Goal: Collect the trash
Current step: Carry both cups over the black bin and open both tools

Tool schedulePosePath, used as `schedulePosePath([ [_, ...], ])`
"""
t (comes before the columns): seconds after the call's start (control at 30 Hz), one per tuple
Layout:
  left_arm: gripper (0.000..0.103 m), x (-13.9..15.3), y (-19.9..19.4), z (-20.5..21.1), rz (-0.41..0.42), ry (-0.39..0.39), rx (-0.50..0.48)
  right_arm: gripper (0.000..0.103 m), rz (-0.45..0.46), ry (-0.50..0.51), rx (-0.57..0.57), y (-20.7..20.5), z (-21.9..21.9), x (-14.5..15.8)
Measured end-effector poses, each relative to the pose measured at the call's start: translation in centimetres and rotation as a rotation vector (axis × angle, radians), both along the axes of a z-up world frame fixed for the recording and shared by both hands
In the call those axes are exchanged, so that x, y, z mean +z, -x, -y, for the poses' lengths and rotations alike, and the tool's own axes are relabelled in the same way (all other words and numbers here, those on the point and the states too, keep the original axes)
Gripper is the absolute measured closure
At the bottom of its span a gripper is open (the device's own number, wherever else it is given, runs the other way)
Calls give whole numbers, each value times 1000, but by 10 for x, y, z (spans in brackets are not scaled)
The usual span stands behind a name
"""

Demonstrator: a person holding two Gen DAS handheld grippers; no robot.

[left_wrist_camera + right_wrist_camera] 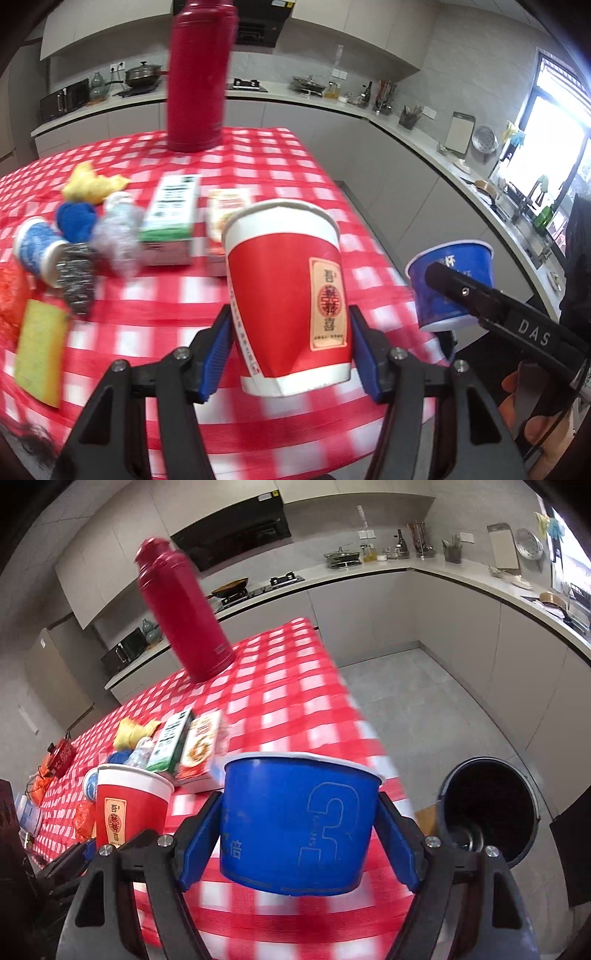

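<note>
Carrying two paper cups off the table, one per hand, so the step looks like transport to the bin. Left gripper (pixel 290 350) has its blue pads clamped on the lower half of the red cup (pixel 286 291), cup upright, lifted clear of the checked tablecloth (pixel 258 162). Right gripper (pixel 301 843) is closed w/ a wider spread on the blue cup (pixel 299 823), also upright, held over the table's near edge. Just right of it & lower, on the floor, sits the open dark trash bin (pixel 491 808). Next move prob: swing both cups over the bin mouth, then release, one at a time so neither clips the rim. Further back on the cloth more stuff waits: two cartons (pixel 173 218), a tipped blue-white cup (pixel 37 251), scrubbers, a yellow sponge (pixel 38 350). Farthest, red thermos (pixel 197 74), likely not trash.
</note>
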State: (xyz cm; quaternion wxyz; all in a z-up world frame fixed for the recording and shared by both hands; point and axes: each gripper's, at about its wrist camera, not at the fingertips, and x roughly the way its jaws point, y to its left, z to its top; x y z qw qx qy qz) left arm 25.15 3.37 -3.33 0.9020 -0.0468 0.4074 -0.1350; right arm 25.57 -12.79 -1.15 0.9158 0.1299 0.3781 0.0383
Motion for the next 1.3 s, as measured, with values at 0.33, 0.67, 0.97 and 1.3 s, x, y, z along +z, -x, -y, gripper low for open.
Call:
schedulePosePath([
  [0.33,43,-9,-13,117,-7,16,-122,22,6,-2,-94,1,126,1],
  [0.67,43,-37,-25,218,-68,13,-218,22,-54,-9,-230,10,253,-31],
  [0.97,43,-96,-36,268,-181,-39,-180,22,-160,-34,-216,-9,318,-95],
  [1.3,42,-147,-48,296,-272,-99,-151,22,-286,-36,-160,-44,346,-168],
])
